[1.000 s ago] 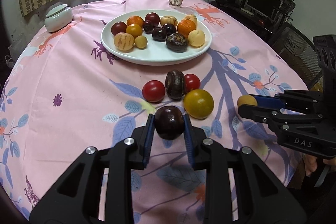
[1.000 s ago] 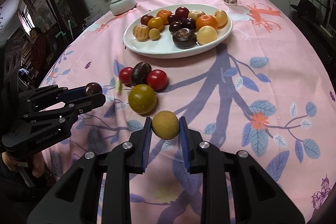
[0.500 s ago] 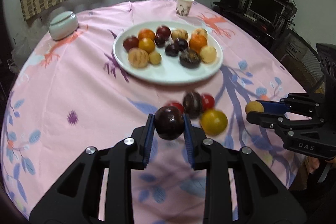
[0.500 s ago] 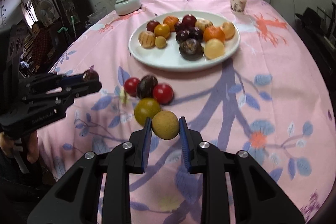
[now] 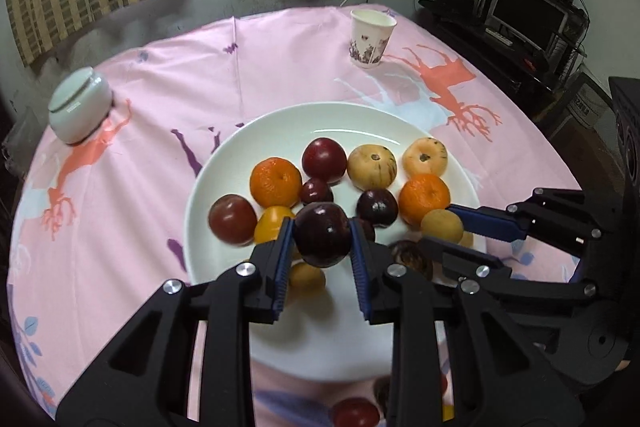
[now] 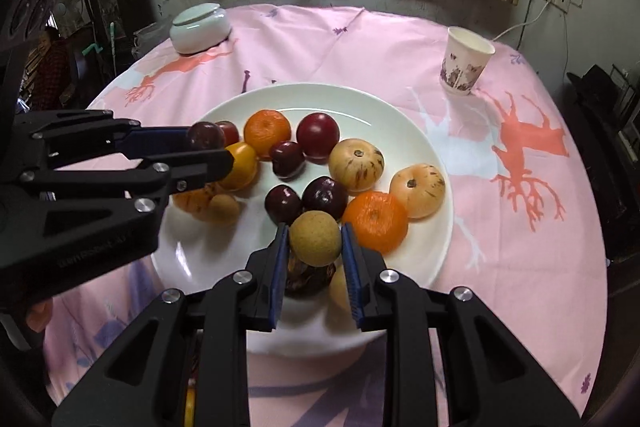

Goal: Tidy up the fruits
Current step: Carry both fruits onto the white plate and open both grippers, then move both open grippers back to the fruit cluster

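Note:
My left gripper [image 5: 322, 237] is shut on a dark purple plum [image 5: 322, 234] and holds it above the near part of the white plate [image 5: 360, 115]. My right gripper [image 6: 315, 239] is shut on a small tan round fruit [image 6: 315, 237], also above the plate [image 6: 404, 131]. The plate carries several fruits: oranges [image 5: 275, 182], plums, pale melons [image 5: 371, 166]. The right gripper shows in the left wrist view [image 5: 444, 233]; the left gripper shows in the right wrist view [image 6: 208, 143].
A paper cup [image 5: 371, 38] stands behind the plate on the pink tablecloth. A pale lidded jar [image 5: 79, 110] sits at the far left. A red fruit [image 5: 355, 413] lies on the cloth near the front edge. A TV stand [image 5: 528, 15] is to the right.
Both grippers moved forward from the loose fruits on the cloth to above the plate, each still holding its fruit.

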Available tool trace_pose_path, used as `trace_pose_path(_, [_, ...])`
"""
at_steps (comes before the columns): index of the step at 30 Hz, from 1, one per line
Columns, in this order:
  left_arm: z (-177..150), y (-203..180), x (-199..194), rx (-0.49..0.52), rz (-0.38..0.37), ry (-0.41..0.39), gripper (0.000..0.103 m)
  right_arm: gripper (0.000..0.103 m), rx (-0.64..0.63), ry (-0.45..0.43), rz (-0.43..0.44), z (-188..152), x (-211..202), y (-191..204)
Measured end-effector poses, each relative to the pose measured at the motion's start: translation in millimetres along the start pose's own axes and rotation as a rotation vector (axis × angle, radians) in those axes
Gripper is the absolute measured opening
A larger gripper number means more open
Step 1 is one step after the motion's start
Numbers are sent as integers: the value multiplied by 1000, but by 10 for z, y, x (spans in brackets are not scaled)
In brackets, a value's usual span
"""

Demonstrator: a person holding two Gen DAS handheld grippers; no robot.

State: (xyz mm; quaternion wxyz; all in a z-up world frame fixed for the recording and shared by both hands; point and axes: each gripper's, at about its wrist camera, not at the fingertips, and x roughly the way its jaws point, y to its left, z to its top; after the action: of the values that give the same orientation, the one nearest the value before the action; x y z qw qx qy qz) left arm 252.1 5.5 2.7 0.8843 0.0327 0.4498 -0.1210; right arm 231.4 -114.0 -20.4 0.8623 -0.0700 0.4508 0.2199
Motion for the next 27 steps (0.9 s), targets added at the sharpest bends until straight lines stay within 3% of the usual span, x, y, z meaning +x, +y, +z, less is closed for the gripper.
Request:
trace_pose_path(5, [64,55,207,-30,-17,25,28,26,-18,5,-3,46,116,5])
trace_pose_path(8, [98,70,206,-49,-12,17,30,29,-28,-11,-55,81,127,26])
trace_pose_path(9, [107,74,164,-54,-11,9,32,30,-32,-13,-70,94,118,33])
trace_pose_path(11, [121,85,2,-64,-13,-29,62,48,-36,-16,-76,104,61,39])
trace_pose_path(12, [116,93,-111,-69,-9,-55,65,59,-37,-35,-94,96,-24,44])
trace_pose_path(15, [23,88,-505,-72,-8,-112,66,59,-63,-85,-140,6,-332,72])
trace_pose_path(18, [-273,40,-867,-74,-32,-152,86,61,-47,-96,-138,-266,-649,55])
trace_pose_path(19, [-411,16,-964,-72,-32,-163,91,68,-37,-93,-120,-377,-723,48])
trace_pose_path(20, [-569,-12,-1046,-67,-31,-171,91,73,-25,-88,-98,-512,-790,46])
trace_pose_path(22, [-862,-54,-1141,-60,-20,-175,92,95,2,-79,-76,-801,-890,54])
trace_pose_path(27, [-1496,-29,-1113,-87,40,-110,94,98,115,-35,-27,-1387,-908,80])
